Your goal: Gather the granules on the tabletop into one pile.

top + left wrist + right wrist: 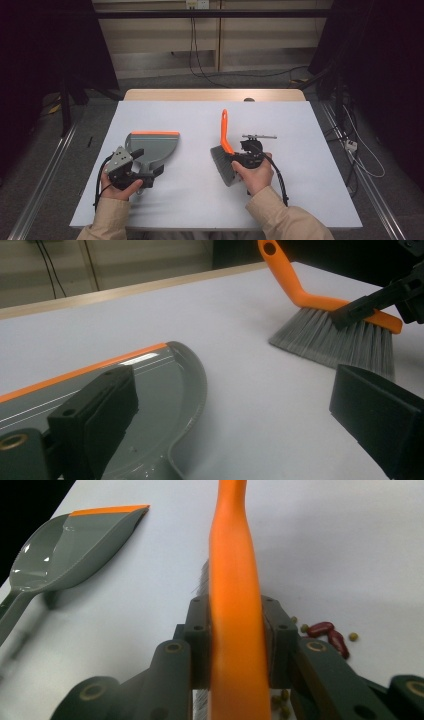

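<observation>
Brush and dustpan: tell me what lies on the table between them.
Nothing visible does. Bare table separates the brush, clamped in the right gripper, from the dustpan. The beans lie on the brush's far side.

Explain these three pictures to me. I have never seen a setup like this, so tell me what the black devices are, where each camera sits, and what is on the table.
No robot here: a person holds a two-jaw gripper in each hand. The high view looks down on a pale table. The other two cameras ride on the grippers and look along their black jaws.

The left gripper is open beside a grey dustpan with an orange edge. In the left gripper view the jaws stand wide apart, holding nothing.

The right gripper is shut on the orange handle of a brush with grey bristles. Its own view also shows a few red beans and small green ones on the table.
</observation>
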